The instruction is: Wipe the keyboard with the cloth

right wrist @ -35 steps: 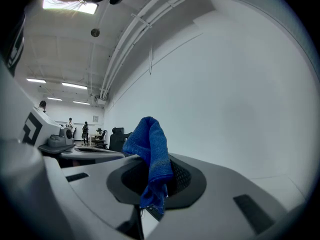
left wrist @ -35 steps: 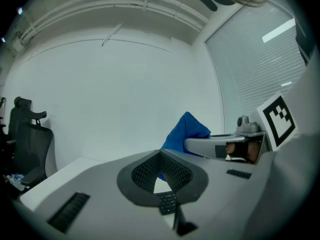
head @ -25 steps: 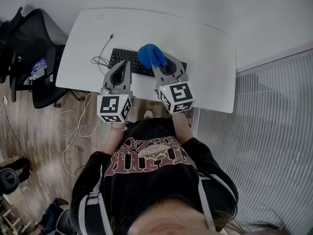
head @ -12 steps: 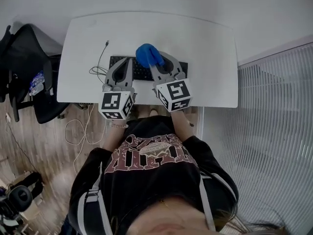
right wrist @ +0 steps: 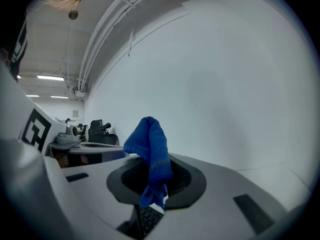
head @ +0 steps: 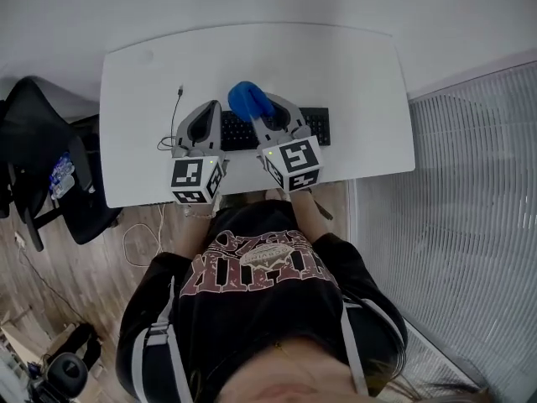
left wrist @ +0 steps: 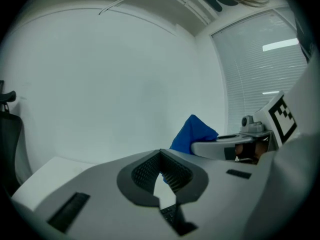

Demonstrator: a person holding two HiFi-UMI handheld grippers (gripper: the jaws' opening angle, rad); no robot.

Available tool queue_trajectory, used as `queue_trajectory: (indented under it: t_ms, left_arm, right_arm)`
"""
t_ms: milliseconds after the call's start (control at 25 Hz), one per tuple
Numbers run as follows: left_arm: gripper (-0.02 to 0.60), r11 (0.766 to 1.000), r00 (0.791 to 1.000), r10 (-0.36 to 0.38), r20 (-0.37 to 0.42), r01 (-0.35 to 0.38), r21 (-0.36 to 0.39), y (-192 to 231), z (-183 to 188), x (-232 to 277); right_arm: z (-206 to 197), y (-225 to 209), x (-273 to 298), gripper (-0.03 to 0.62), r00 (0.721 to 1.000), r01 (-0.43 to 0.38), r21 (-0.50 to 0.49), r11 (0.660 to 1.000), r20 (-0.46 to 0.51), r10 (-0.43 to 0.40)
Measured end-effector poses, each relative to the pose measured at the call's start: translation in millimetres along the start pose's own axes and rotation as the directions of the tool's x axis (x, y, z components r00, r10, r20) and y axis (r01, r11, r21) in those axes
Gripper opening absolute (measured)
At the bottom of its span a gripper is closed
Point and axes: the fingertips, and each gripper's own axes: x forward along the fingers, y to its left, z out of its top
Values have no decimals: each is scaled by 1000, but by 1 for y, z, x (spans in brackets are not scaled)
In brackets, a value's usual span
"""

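left gripper (left wrist: 161,170): jaws basically together, nothing in them, over the left end of the keyboard (head: 316,125)
cloth (head: 246,100): blue, bunched up (tail hangs down between the pads)
right gripper (head: 265,112): clamped on the cloth, which pokes out at its 11 o'clock
keyboard: black, lying 9-to-3 on the white desk (head: 361,74)

Cloth (head: 247,99) over keyboard (head: 317,126) on table (head: 336,65)

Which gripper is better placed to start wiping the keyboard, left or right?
Right. The right gripper clamps the blue cloth over the keyboard; the left gripper is shut, holding nothing.
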Motion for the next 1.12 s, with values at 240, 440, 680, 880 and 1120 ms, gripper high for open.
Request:
queue_trajectory:
  t_ms: [240,440,680,880,1120]
  left_arm:
    - [32,1000,1000,-5,-24,5,7,34,-19,2]
    - [34,1000,997,15,-77,-15,7,64,-45,-2]
    - [34,998,987,48,-155,-52,-20,96,-86,-8]
    - [34,997,972,71,-224,-78,-22,118,-119,-18]
    - [34,996,942,87,-324,-93,-2,130,-166,-24]
  right_arm:
    - [-21,10,28,64,999,16,6,1000,-50,-16]
    - [-37,18,47,64,995,24,13,1000,-93,-23]
    - [-60,33,72,64,989,3,15,1000,-151,-1]
    - [-78,58,94,64,981,-36,45,998,-189,44]
    - [-99,82,119,64,969,-82,62,995,-229,94]
